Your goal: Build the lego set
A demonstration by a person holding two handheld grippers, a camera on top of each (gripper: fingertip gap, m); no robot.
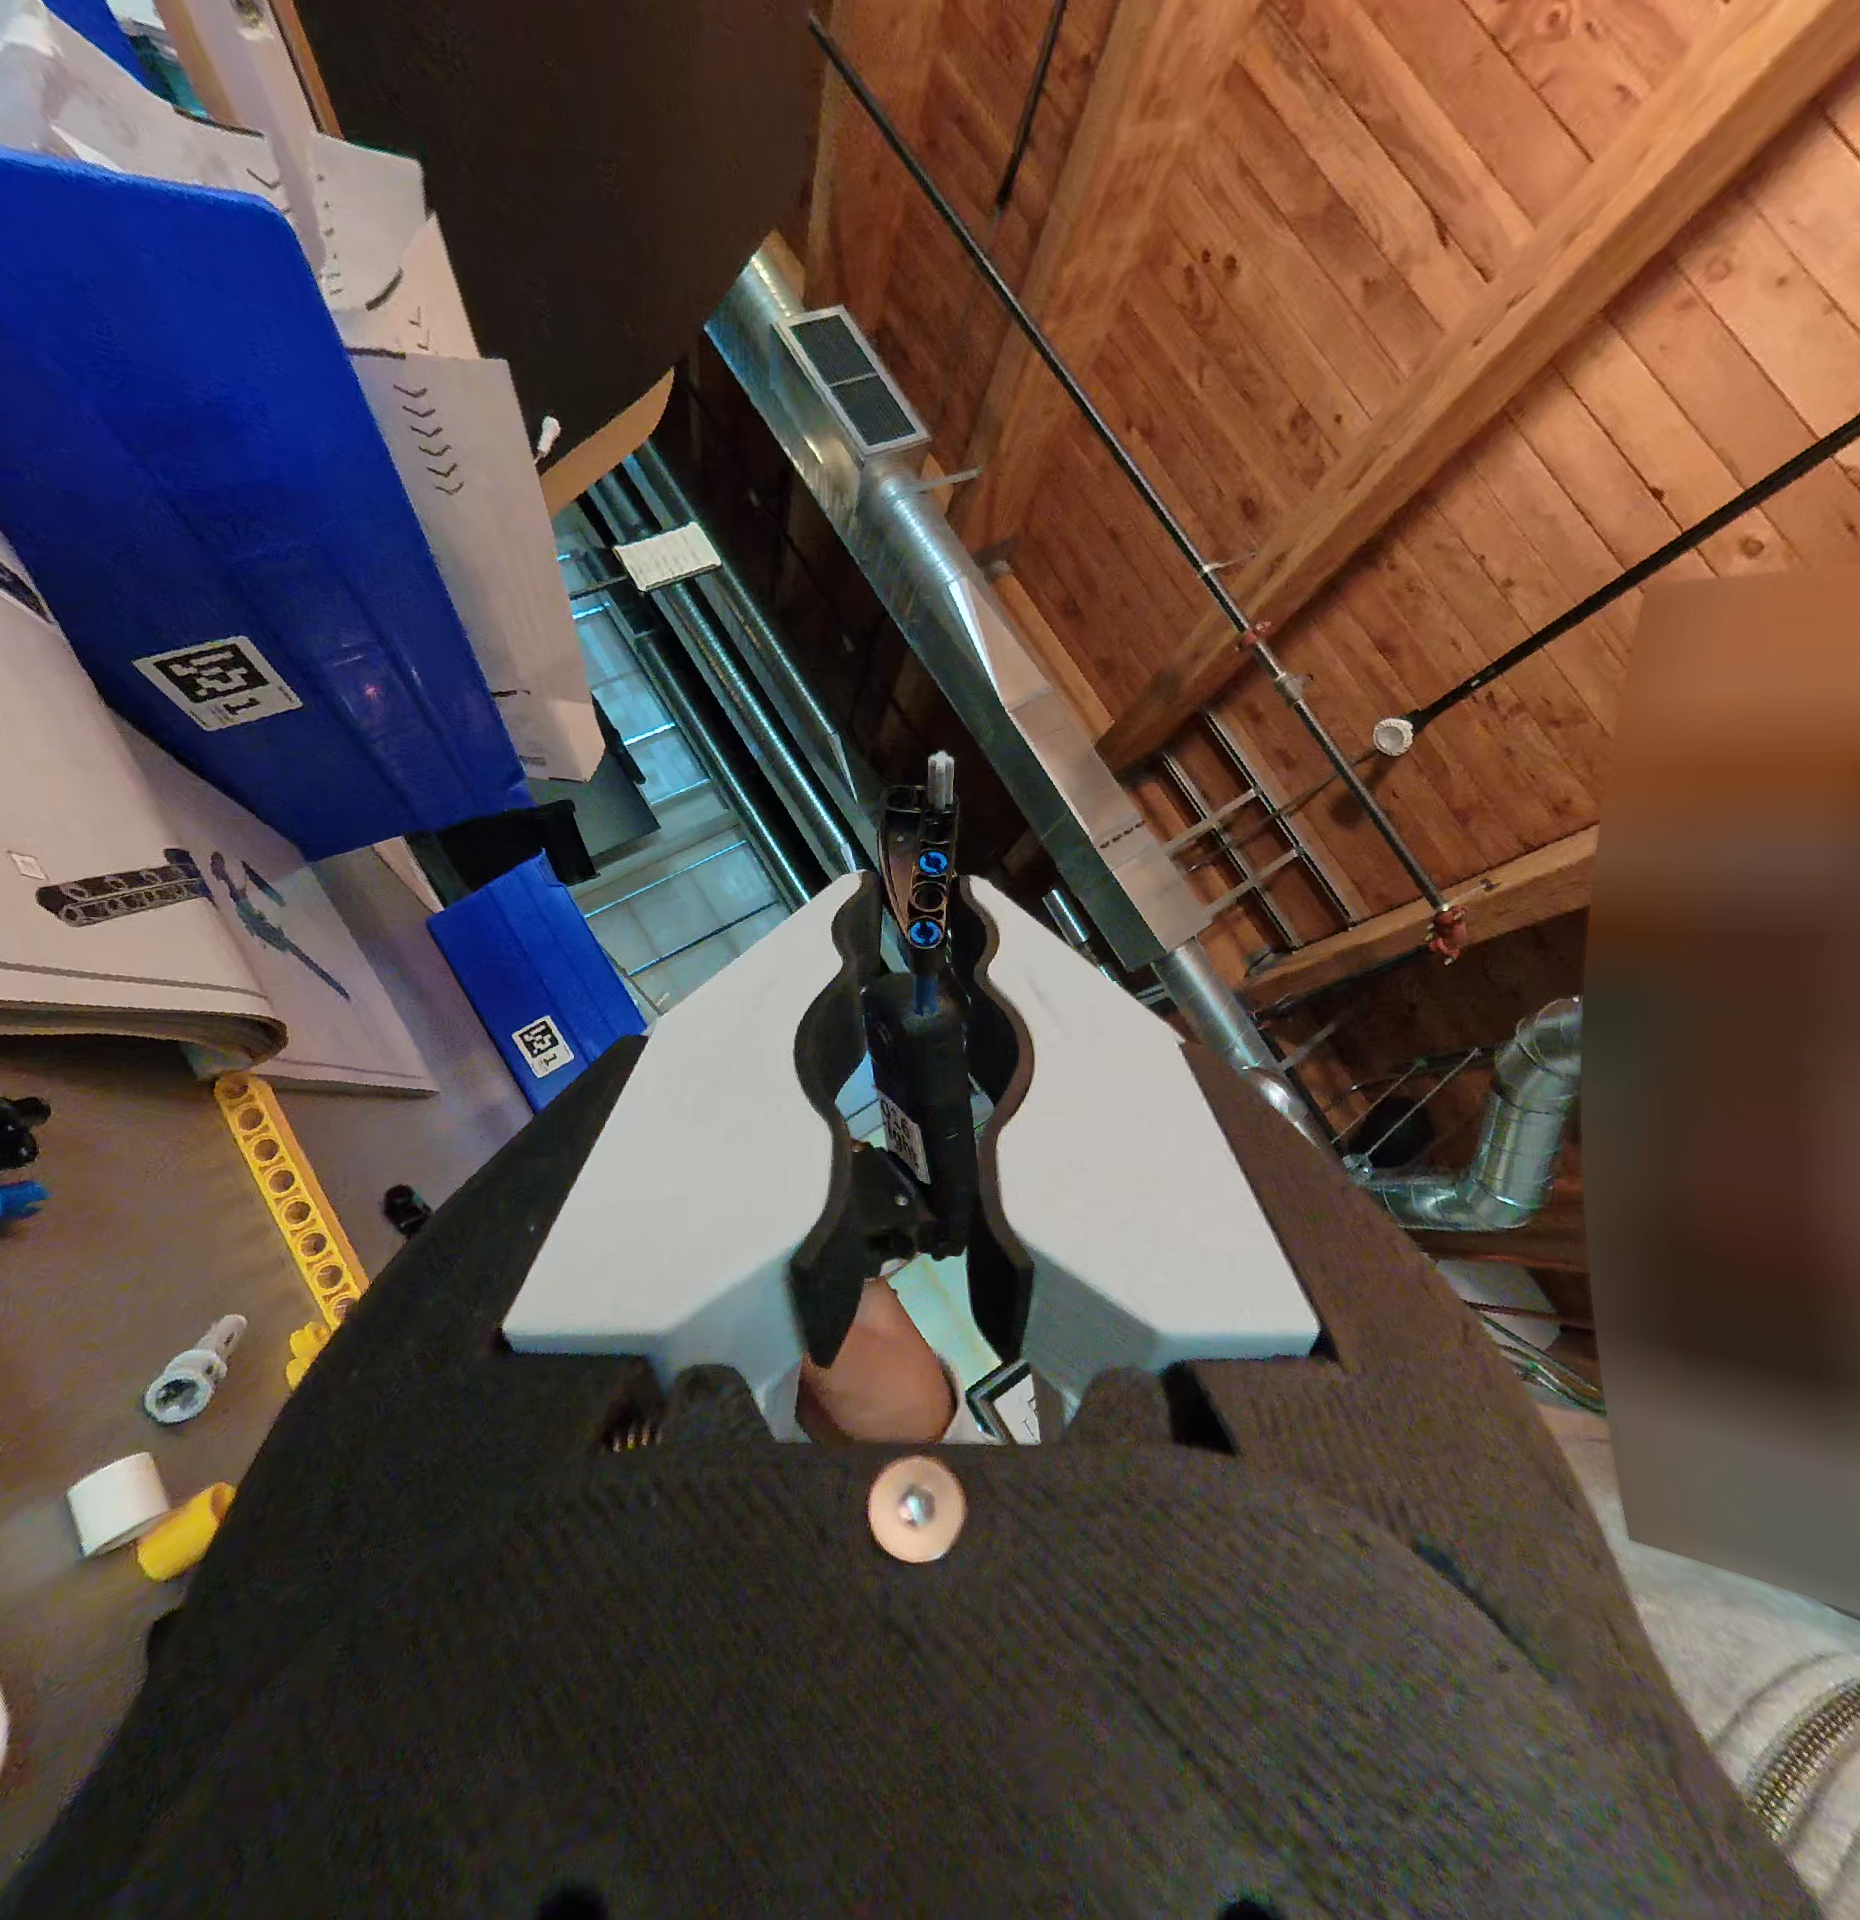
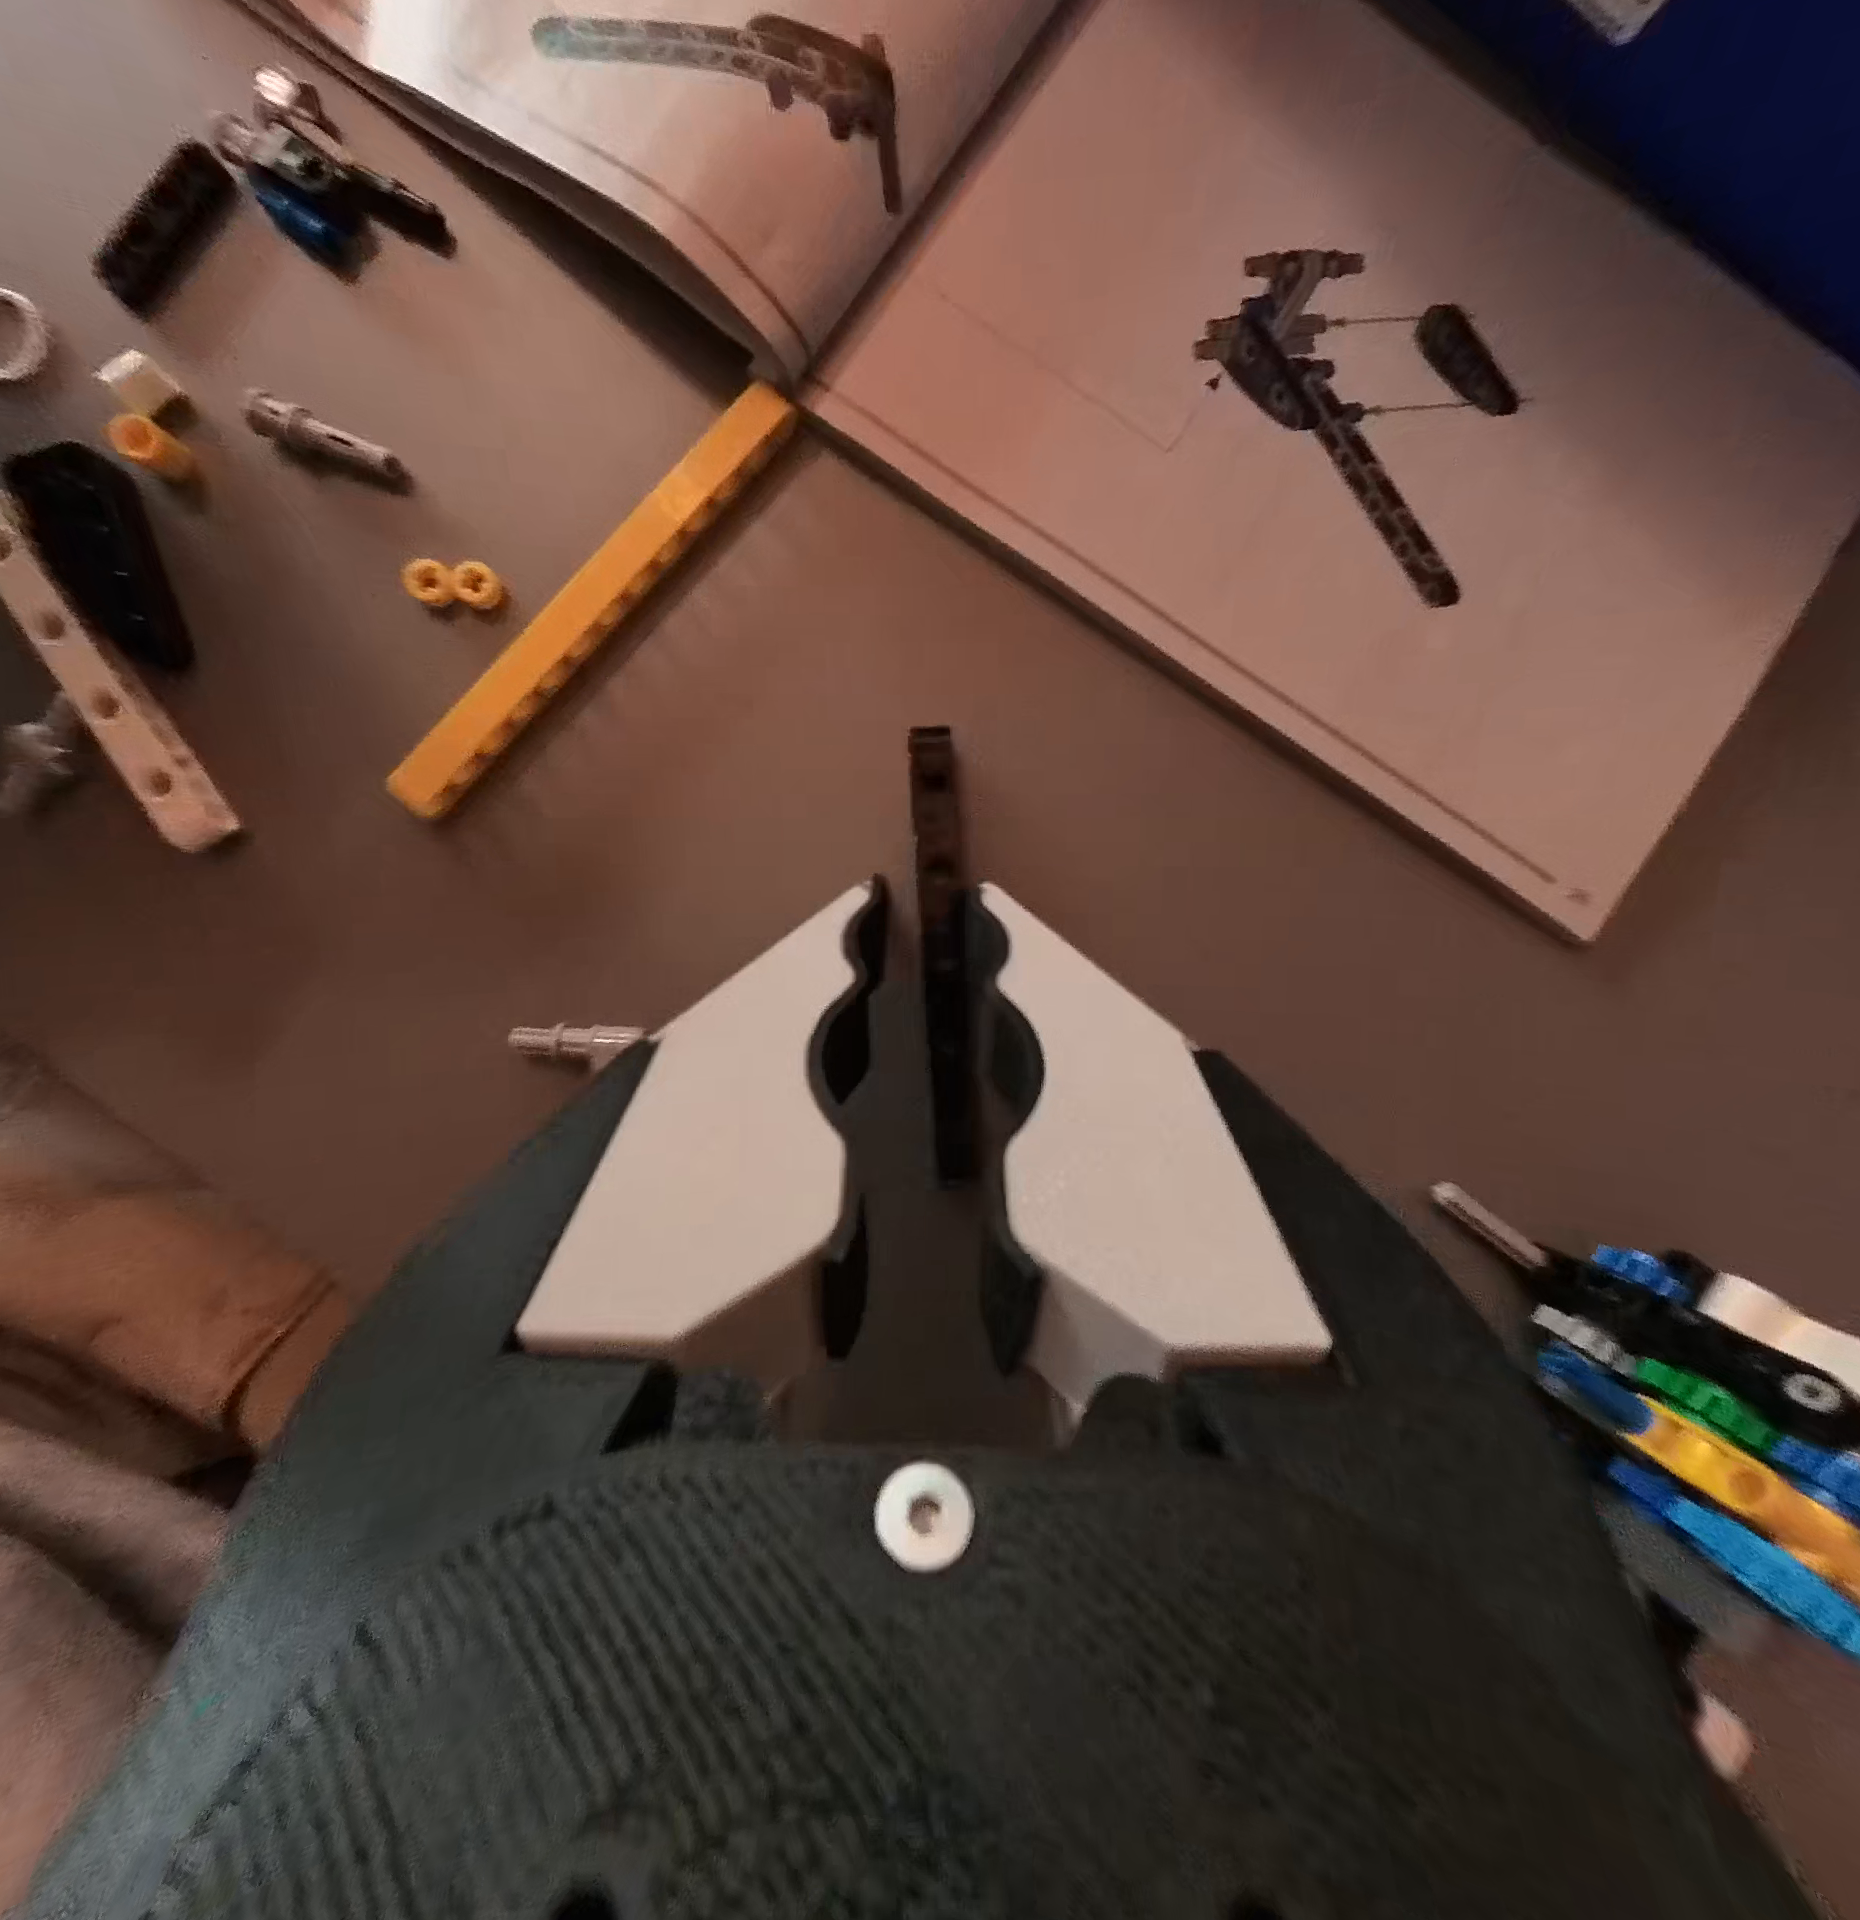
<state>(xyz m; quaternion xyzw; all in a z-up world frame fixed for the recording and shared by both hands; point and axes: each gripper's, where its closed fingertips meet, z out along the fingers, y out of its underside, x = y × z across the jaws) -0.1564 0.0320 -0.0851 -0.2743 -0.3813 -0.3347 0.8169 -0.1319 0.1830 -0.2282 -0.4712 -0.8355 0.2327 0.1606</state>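
Loose Lego parts lying counted on the brown table

Showing in the right wrist view: one long yellow beam (image 2: 591,601), one white beam (image 2: 95,675), two small yellow bushes (image 2: 453,584), two grey pins (image 2: 323,445) (image 2: 578,1039), one open instruction booklet (image 2: 1321,520); two blue bins (image 1: 209,499) (image 1: 536,966) standing in the left wrist view

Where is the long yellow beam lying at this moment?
In the right wrist view, the long yellow beam lies on the brown table, upper left of the right claw, with its far end touching the open instruction booklet.
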